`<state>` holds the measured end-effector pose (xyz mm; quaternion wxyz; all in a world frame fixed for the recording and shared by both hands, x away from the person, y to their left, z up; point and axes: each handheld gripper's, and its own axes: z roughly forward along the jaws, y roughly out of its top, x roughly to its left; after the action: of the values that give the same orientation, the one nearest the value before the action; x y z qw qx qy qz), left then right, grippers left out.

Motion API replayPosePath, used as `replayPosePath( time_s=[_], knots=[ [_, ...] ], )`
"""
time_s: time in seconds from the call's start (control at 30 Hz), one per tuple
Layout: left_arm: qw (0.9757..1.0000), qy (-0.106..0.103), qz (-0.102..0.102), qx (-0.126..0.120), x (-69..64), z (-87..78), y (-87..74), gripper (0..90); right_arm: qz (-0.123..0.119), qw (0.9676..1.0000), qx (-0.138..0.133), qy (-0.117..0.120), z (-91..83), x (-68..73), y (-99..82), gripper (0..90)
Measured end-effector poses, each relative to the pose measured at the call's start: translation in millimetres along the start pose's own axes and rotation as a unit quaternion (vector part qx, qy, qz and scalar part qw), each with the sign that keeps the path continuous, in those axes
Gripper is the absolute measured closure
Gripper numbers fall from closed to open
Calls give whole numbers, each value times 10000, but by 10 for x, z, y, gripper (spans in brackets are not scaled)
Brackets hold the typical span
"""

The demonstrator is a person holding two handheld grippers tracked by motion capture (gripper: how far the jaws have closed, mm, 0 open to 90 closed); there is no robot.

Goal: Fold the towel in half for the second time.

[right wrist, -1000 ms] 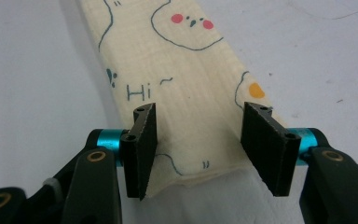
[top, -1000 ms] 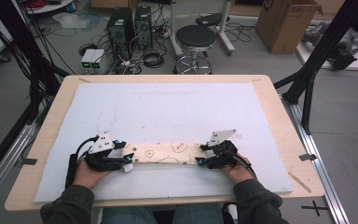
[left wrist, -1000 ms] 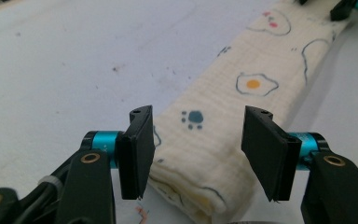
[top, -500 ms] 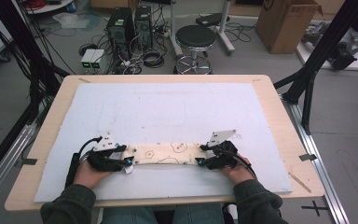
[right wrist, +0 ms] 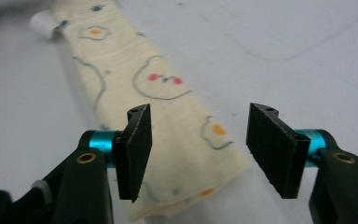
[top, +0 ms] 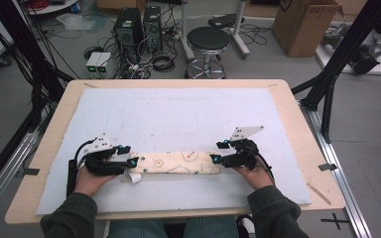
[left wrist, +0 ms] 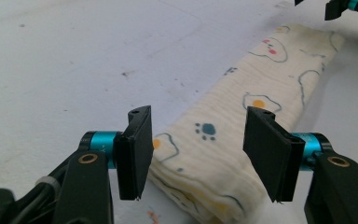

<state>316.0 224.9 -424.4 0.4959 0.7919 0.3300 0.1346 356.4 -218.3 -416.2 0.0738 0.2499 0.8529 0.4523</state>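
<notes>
**Folded cloth lying in a strip, both tongs open at its ends**

I am looking first along my left tongs (left wrist: 193,156): their black jaws are standing wide apart, straddling the near end of the cream muslin cloth printed with fried eggs, paw marks and bear outlines (left wrist: 242,135), without pinching it. That end is showing several stacked layers, so I am judging the cloth to be folded lengthwise already into a narrow band. My right tongs (right wrist: 198,151) are likewise gaping over the opposite end, gripping nothing; the fabric is running between the jaws and away from them.

From the high view, the cloth (top: 178,162) is lying flat as a long strip near the front edge of the white-covered counter (top: 188,114), stretching between the left tongs (top: 129,159) and right tongs (top: 214,157). A small white tab is sticking out beside its left end.

I am reckoning the long folds done; what is remaining, in my view, is folding end to end. Beyond the counter, a black round stool (top: 207,38) is standing on the floor.
</notes>
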Motion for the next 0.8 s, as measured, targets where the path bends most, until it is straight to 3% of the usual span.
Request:
replayPosePath(
  time_s=[0.03, 0.1, 0.17, 0.33, 0.43, 0.6, 0.63, 0.8],
  knots=[
    [9999, 76, -52, 68, 22, 20, 19, 433, 274, 9996, 87, -65, 17, -89, 5, 471],
    [9996, 157, -157, 184, 44, 67, 37, 470, 426, 9989, 178, -94, 48, -146, -8, 515],
    [9979, 284, -324, 476, 91, 168, 39, 499, 542, 9980, 304, -115, 93, -196, -27, 544],
    [9966, 276, -436, 637, 143, 241, 10, 523, 872, 9954, 381, 57, 158, -285, -60, 557],
    [9958, 207, -439, 782, 150, 267, -5, 534, 870, 9951, 462, 82, 184, -295, -69, 562],
    [9946, 224, -380, 937, 138, 309, -18, 625, 812, 9938, 726, 237, 264, -262, -78, 682],
    [9945, 223, -340, 966, 128, 312, -19, 650, 786, 9936, 769, 261, 276, -248, -75, 736],
    [9944, 267, -31, 1025, 58, 309, -5, 775, 712, 9940, 779, 286, 286, -231, -70, 801]
  ],
)
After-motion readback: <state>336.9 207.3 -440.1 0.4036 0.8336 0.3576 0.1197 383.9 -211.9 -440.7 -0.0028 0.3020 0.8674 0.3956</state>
